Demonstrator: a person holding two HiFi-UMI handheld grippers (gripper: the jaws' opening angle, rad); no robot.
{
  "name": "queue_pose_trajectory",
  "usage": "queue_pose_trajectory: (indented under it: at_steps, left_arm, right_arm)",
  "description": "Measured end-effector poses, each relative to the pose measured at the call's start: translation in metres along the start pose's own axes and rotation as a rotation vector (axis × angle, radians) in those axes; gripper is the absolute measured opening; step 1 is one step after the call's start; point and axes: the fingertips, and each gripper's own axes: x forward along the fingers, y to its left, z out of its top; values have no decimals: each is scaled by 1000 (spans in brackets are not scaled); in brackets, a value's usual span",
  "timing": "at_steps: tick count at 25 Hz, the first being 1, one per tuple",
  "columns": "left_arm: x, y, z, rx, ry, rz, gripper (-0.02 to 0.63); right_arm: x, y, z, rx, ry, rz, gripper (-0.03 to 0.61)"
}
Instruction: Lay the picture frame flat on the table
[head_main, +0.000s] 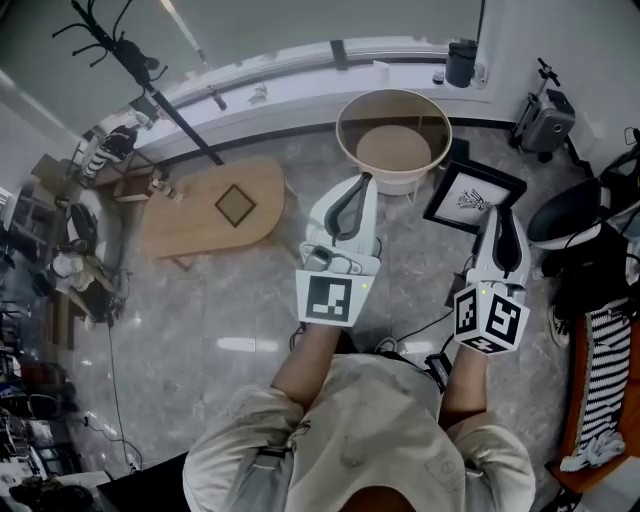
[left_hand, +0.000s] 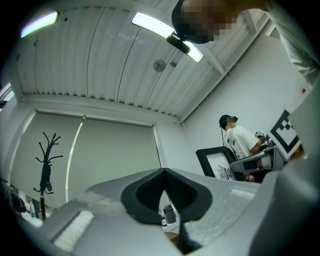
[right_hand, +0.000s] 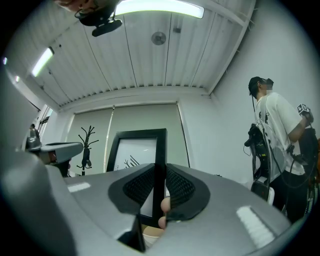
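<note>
The picture frame (head_main: 470, 195) is black with a white print. It hangs beside the round pale table (head_main: 345, 140), lifted off the table. My right gripper (head_main: 503, 214) is shut on the frame's right edge. In the right gripper view the frame (right_hand: 135, 155) stands upright, its edge pinched between the dark pads of the gripper (right_hand: 160, 167). My left gripper (head_main: 365, 183) hovers at the table's near rim with nothing in it; its tips (left_hand: 164, 172) meet. From there the frame (left_hand: 217, 162) shows to the right.
A low wooden table (head_main: 200, 215) stands on the marble floor at the left. A coat stand (head_main: 150, 70) leans at the back left. A person (right_hand: 275, 135) stands by the right wall. A dark chair (head_main: 570, 210) and striped cloth (head_main: 605, 370) crowd the right side.
</note>
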Motion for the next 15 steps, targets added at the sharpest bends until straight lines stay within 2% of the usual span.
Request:
queue_pose_trajectory:
  at_steps: [4,15]
  left_arm:
    - [5,-19,-3,7,4,2,2]
    - [30,5,-27,-8,7,-5,3]
  right_arm:
    - [-1,-20,-5,12,-3,-3,72]
    - [31,-13,-23,-6,18,-14,72]
